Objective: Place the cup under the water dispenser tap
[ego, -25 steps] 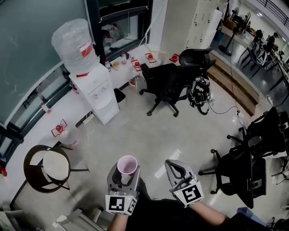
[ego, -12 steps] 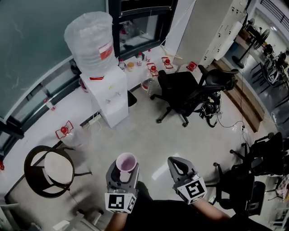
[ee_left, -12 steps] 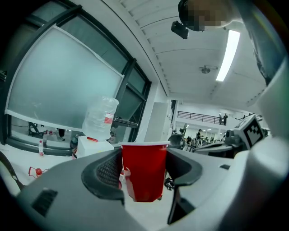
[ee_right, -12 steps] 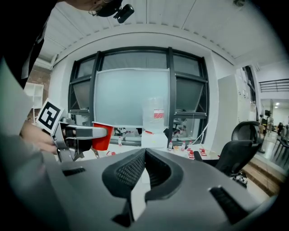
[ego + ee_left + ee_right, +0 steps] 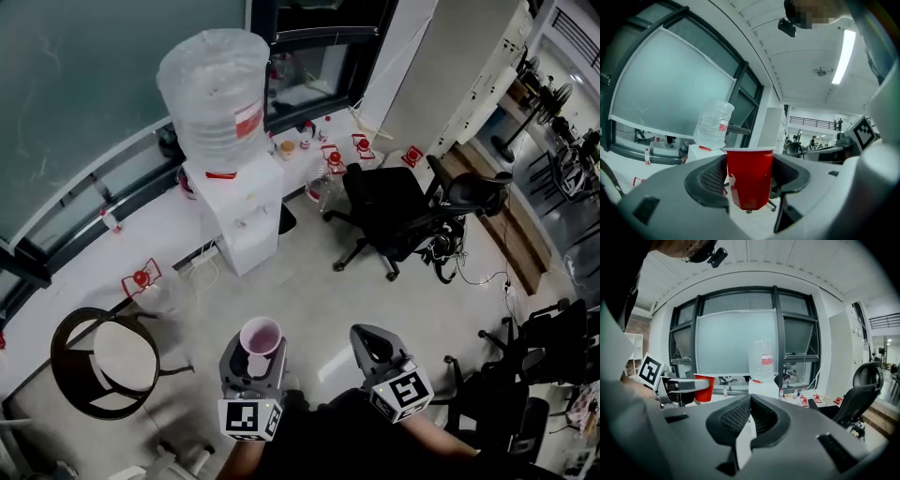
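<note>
A white water dispenser [image 5: 246,220] stands at the far side of the room against a low white ledge [image 5: 112,248], with a big clear bottle [image 5: 214,94] upended on top and a frosted window [image 5: 84,84] behind it. Its taps are only small marks on the front face, too small to read. Bare pale floor [image 5: 300,286] lies between the dispenser and the person at the near edge. A black office chair [image 5: 398,220] stands to the right of that stretch, and a round dark-framed stool [image 5: 103,361] to the left, both off the straight line. Small bottles [image 5: 323,155] sit on the ledge right of the dispenser, and more dark chairs [image 5: 530,352] crowd the far right. The left gripper [image 5: 254,361] is held low and close to the body, pointing roughly level toward the dispenser, its marker cube facing up. Its jaws are clamped on the sides of the red cup [image 5: 262,335], which stands upright with its open mouth up, well apart from the dispenser. The right gripper [image 5: 371,337] is held just beside it on the right, angled slightly down, its jaws closed together with nothing between them.
</note>
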The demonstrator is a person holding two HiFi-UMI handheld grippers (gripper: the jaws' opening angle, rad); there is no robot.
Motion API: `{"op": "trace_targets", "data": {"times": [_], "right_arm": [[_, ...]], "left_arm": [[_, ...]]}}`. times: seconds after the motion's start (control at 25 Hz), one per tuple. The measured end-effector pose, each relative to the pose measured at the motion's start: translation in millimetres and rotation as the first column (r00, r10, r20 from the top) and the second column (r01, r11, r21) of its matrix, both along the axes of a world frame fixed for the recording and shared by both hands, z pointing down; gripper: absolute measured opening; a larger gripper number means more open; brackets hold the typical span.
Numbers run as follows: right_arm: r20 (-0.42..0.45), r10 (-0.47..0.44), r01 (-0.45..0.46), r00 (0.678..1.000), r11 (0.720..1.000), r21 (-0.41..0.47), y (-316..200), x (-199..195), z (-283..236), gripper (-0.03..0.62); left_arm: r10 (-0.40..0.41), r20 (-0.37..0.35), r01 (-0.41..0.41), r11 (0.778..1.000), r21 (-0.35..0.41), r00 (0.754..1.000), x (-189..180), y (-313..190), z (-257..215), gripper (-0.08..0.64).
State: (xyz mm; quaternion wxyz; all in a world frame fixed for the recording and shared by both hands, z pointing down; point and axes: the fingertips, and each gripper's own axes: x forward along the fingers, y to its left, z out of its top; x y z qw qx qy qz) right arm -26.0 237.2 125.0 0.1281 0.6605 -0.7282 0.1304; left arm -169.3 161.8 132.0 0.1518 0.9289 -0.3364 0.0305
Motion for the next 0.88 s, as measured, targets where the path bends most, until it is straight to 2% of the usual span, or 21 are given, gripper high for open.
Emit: {"op": "trace_targets", "data": {"times": [0.12, 0.24, 0.36, 0.52, 0.64, 0.76, 0.88], "right_arm": [[0.033, 0.008, -0.008, 0.999, 1.000, -0.011, -4.0, 4.0, 5.3, -0.002], [0.119, 0.042, -0.040, 0.992, 0.999, -0.026, -8.3, 14.6, 11.7, -0.002], [0.107, 0.039, -0.037, 0.994, 0.999, -0.024, -13.6, 26.0, 15.7, -0.002], [0.104, -0.028, 0.028, 0.994, 1.000, -0.004, -33.0, 30.6, 11.8, -0.002], [0.068, -0.109, 0.112, 0.992, 0.993, -0.040, -49.4, 36.7, 21.2, -0.002], [0.054, -0.159, 0.162, 0.986, 0.986, -0.049, -74.2, 58.0, 33.5, -0.002], [0.093, -0.186, 0.191, 0.978, 0.980, -0.048, -107.2, 86.6, 39.5, -0.002]], "left_arm": [[-0.026, -0.007, 0.026, 1.000, -0.009, 1.000, -7.5, -5.5, 2.6, 0.288], [-0.058, -0.010, 0.058, 0.998, -0.019, 0.998, -15.9, -9.6, 6.8, 0.288], [-0.087, -0.008, 0.087, 0.996, -0.028, 0.996, -21.4, -12.1, 9.4, 0.288], [-0.136, 0.010, 0.137, 0.990, -0.041, 0.991, -18.8, -19.5, 10.6, 0.288], [-0.179, 0.008, 0.179, 0.983, -0.040, 0.984, -9.9, -30.9, 11.3, 0.288], [-0.213, 0.015, 0.213, 0.977, -0.027, 0.977, 9.1, -49.7, 14.7, 0.288], [-0.246, 0.035, 0.247, 0.968, -0.039, 0.969, 39.1, -72.2, 24.8, 0.288]]}}
